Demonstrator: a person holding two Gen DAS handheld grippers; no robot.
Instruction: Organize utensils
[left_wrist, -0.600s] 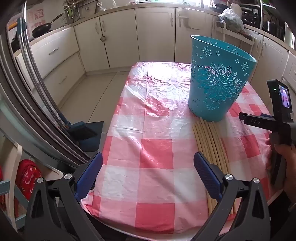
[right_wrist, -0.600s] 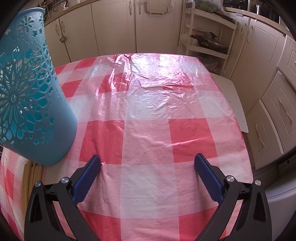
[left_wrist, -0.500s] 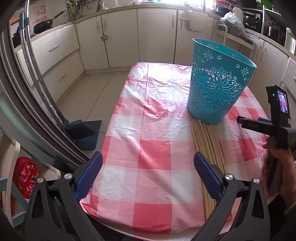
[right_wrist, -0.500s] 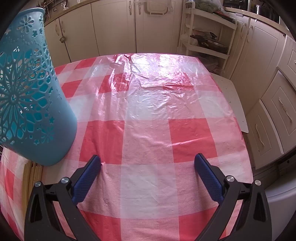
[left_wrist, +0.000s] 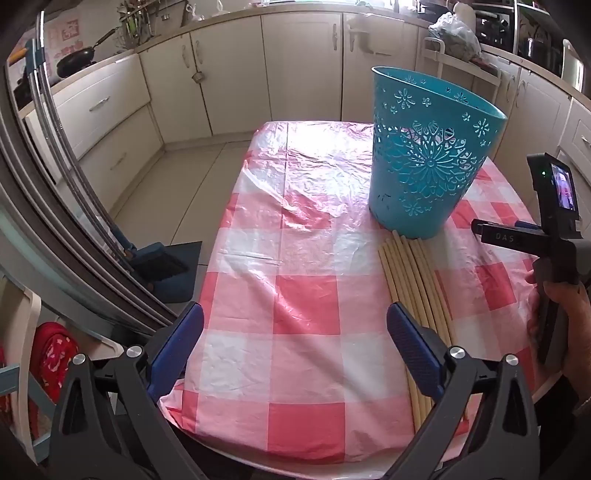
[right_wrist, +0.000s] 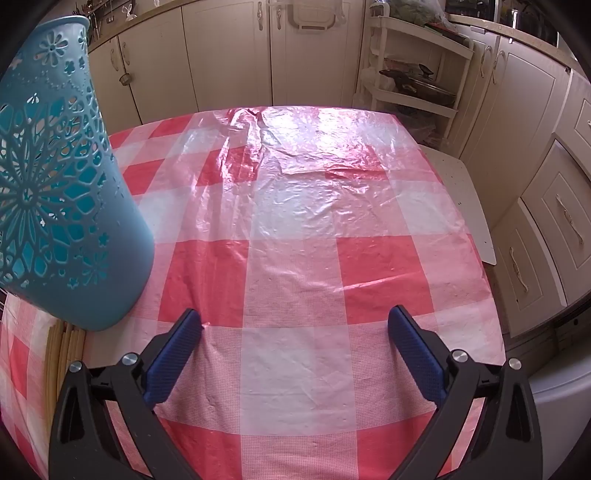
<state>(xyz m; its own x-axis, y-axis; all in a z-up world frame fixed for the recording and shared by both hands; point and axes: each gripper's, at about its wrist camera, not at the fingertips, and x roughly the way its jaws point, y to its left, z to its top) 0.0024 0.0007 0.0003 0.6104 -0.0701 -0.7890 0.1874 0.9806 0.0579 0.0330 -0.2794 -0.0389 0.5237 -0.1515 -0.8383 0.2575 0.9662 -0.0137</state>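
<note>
Both grippers, left gripper (left_wrist: 295, 343) and right gripper (right_wrist: 295, 347), hover spread wide and empty; the left should drop squarely over one stick (left_wrist: 413, 288), lower right, below the basket (left_wrist: 424, 155).

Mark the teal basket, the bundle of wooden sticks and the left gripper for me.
teal basket (left_wrist: 424, 173), left wrist view, on its patterned front wall.
wooden sticks (left_wrist: 410, 280), left wrist view, on the middle of the bundle lying on the tablecloth.
left gripper (left_wrist: 295, 339), left wrist view, midway between its open blue fingers.

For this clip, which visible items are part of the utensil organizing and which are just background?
Job items: wooden sticks lying flat beside the teal basket; left gripper and right gripper, both open.

Background: checked tablecloth, frying pan, rack, cabinets.
</note>
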